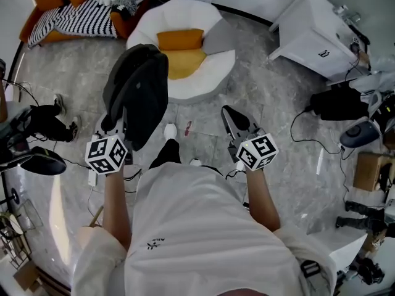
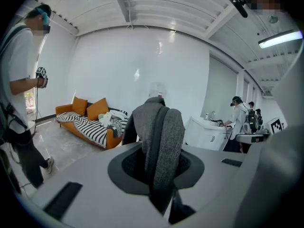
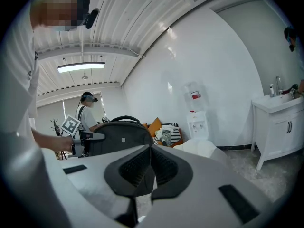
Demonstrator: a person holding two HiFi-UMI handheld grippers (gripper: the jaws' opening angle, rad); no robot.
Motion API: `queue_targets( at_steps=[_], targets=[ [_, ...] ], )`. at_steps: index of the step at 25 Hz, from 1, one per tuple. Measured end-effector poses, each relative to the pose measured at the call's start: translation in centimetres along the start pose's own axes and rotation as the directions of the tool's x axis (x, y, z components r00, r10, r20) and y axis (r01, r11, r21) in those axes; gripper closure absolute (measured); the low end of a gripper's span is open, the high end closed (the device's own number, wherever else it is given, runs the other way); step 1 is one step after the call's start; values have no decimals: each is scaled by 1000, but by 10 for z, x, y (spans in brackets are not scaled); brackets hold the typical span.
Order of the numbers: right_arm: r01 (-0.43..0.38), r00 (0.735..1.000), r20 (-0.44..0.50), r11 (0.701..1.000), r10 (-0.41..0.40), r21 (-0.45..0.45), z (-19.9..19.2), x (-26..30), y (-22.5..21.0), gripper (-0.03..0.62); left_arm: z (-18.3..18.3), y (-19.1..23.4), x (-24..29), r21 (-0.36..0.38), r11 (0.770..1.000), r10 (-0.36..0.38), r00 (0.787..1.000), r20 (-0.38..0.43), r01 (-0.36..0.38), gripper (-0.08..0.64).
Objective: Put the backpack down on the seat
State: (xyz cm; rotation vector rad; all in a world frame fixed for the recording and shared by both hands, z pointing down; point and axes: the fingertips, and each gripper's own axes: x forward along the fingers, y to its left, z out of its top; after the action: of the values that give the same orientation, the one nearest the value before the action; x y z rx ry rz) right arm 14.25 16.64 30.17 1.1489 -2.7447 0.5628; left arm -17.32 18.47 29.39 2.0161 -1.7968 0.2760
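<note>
Step in hand: judged to be the carry towards the seat, since the backpack is off the floor and not yet set down
Next move: calls for bringing the load over the seat's hollow, lowering it until the cushions bear the weight, and only then loosening the grip; a soft bag may slump over the rounded rim, so the middle looks the safer landing
Sofa: orange, with a striped cover, well beyond the seat at the upper left of the head view; probably not the target
Seat: a low, white, rounded chair on the marble floor, straight ahead of the person, with two orange cushions in its hollow and nothing else on it
Backpack: dark, hanging upright in the air from the person's left side; in the head view it overlaps the seat's left edge, but whether it is over the seat or just short of it cannot be told
Strap: grey webbing that rises from between the left jaws, with the bag's bulk ahead of and above them
Left claw: narrow, pinched on the strap and bearing the whole backpack
Right claw: jaws together with nothing between them, level with the left one and well apart from the backpack, which shows to its left in the right gripper view
</note>
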Motion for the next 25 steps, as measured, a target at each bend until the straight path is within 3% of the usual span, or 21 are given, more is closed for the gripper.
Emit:
queue_targets(
  at_steps=[15, 25],
  targets=[
    [28, 1000, 13, 999, -28, 16, 48, 134, -24, 568, 57, 48, 116, 26, 995, -99, 995, -29, 100, 479],
    [103, 995, 1, 994, -103, 28, 55, 176, -43, 568, 73, 72, 172, 27, 985, -167, 984, -56, 169, 479]
  ],
)
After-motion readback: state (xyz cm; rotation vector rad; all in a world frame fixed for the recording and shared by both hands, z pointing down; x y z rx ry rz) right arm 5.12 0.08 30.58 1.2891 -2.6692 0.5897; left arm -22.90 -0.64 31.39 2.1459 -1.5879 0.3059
